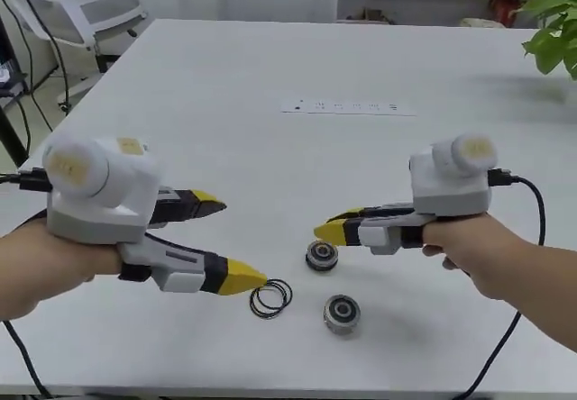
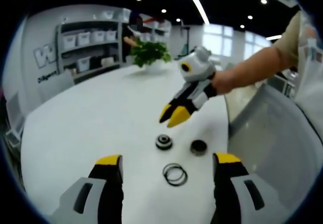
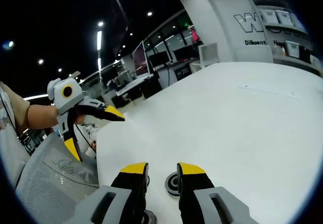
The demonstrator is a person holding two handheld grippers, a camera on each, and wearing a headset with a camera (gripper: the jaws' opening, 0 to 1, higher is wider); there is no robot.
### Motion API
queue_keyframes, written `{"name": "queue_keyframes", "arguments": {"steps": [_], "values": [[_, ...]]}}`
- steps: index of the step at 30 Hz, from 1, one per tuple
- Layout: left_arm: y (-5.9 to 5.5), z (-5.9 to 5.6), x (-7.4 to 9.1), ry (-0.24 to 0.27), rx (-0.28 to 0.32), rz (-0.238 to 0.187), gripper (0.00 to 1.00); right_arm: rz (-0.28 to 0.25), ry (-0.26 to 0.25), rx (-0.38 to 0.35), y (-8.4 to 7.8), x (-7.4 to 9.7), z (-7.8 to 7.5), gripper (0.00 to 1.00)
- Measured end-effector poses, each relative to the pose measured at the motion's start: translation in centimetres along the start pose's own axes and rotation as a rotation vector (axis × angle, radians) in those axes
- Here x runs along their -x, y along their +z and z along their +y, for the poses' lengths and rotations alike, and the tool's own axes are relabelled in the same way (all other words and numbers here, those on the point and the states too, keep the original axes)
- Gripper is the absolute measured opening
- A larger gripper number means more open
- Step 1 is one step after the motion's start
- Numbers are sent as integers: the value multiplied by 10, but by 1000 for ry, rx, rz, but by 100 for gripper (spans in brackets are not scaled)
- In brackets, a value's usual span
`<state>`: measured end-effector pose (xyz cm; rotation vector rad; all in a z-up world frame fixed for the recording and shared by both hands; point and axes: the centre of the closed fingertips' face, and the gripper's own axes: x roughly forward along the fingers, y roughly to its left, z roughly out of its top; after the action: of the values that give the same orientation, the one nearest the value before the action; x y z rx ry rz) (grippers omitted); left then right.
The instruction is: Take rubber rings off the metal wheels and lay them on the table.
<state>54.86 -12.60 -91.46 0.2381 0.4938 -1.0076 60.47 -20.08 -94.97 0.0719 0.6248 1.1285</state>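
Observation:
Two small metal wheels lie on the white table (image 1: 270,85): one wheel (image 1: 322,255) (image 2: 163,142) just under my right gripper's tips, the other wheel (image 1: 342,313) (image 2: 199,147) nearer me. A few loose black rubber rings (image 1: 270,297) (image 2: 175,174) lie overlapped on the table beside them. My left gripper (image 1: 233,242) (image 2: 168,159) is wide open and holds nothing, its lower tip just left of the rings. My right gripper (image 1: 326,231) (image 3: 162,169) (image 2: 171,115) hovers over the far wheel (image 3: 174,182), jaws a narrow gap apart with nothing between them.
A flat white strip (image 1: 347,107) lies mid-table. A green plant (image 1: 554,31) stands at the far right corner and a white chair (image 1: 81,13) at the far left. The right gripper's black cable (image 1: 532,265) trails off the table's near edge.

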Motion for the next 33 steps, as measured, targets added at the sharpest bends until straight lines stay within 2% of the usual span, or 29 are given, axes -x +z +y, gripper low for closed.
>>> {"name": "queue_keyframes", "arguments": {"steps": [6, 15, 21, 33], "values": [[5, 5, -11, -3, 19, -8, 71, 10, -32, 24, -3, 6, -10, 22], [1, 12, -30, -11, 28, 20, 67, 39, -57, 47, -20, 9, -20, 22], [-7, 11, -43, -24, 24, 52, 63, 50, -60, 48, -27, 8, -20, 21], [-13, 7, -68, -49, 26, 79, 57, 84, -55, 79, -42, 3, -23, 21]]}}
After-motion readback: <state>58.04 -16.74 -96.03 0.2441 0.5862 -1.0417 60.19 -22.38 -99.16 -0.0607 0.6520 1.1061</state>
